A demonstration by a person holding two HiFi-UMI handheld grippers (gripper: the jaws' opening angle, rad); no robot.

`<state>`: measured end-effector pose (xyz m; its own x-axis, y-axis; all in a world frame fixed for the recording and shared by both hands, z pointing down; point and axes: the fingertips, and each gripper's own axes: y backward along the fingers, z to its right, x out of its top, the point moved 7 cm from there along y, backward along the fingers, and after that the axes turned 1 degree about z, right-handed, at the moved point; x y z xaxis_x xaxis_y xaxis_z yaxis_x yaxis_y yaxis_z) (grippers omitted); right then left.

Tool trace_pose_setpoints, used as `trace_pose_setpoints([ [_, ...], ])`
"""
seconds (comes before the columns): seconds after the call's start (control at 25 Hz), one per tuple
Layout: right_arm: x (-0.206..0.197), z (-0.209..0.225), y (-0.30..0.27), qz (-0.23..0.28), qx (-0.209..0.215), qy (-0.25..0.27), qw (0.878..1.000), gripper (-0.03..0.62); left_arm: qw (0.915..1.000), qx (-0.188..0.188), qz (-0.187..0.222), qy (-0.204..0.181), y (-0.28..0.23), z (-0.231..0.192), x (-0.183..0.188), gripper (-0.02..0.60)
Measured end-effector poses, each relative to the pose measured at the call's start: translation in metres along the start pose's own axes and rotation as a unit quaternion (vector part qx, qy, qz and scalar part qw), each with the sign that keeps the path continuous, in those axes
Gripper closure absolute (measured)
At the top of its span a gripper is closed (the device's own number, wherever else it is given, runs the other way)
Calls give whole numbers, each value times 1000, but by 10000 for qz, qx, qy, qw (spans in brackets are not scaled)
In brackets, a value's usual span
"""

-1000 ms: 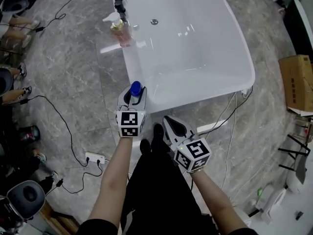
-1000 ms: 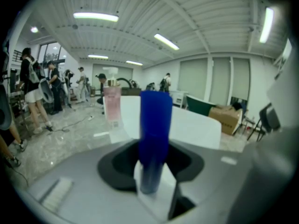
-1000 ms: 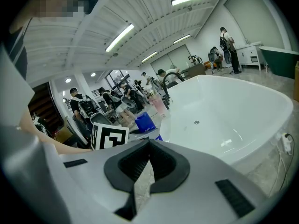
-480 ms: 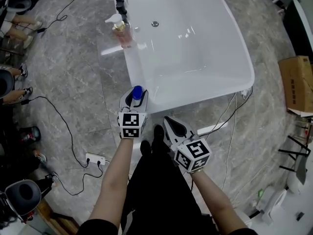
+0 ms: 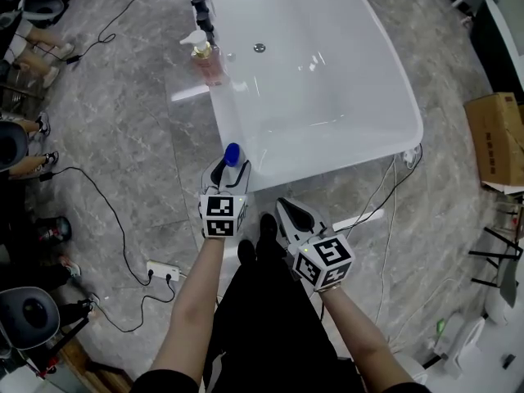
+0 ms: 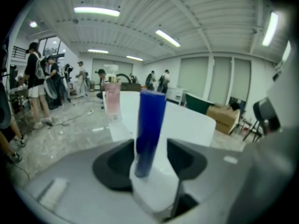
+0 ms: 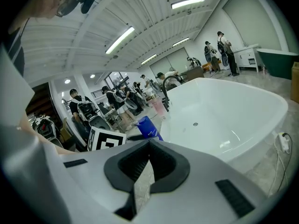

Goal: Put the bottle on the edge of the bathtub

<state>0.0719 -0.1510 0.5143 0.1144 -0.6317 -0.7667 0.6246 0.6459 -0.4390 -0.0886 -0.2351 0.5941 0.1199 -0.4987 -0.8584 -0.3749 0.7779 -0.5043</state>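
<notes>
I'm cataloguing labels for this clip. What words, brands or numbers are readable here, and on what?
No text is readable.
Bottle: white print on its blue top, too blurred to read.
Pink bottle: no legible label.
Marker cubes: square patterns only, no words.

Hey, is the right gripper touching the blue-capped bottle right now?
Apart. The head view shows the right gripper held lower and to the right, with floor visible between its tips and the blue-capped bottle.

Bright strip lights point(image 6: 96, 11) glint off the bathtub point(image 5: 413, 121); fisheye edges blur.
</notes>
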Motion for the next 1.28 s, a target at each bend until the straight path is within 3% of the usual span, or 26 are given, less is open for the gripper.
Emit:
trace_pose_setpoints([
  [0.32, -3, -9, 12, 141, -58, -20, 9999, 592, 9999, 57, -92, -35, 26, 7, 1, 379],
  [1.28, -15, -60, 59, 593, -203, 270, 9977, 592, 9995, 229, 206, 114, 163, 7, 15, 538],
])
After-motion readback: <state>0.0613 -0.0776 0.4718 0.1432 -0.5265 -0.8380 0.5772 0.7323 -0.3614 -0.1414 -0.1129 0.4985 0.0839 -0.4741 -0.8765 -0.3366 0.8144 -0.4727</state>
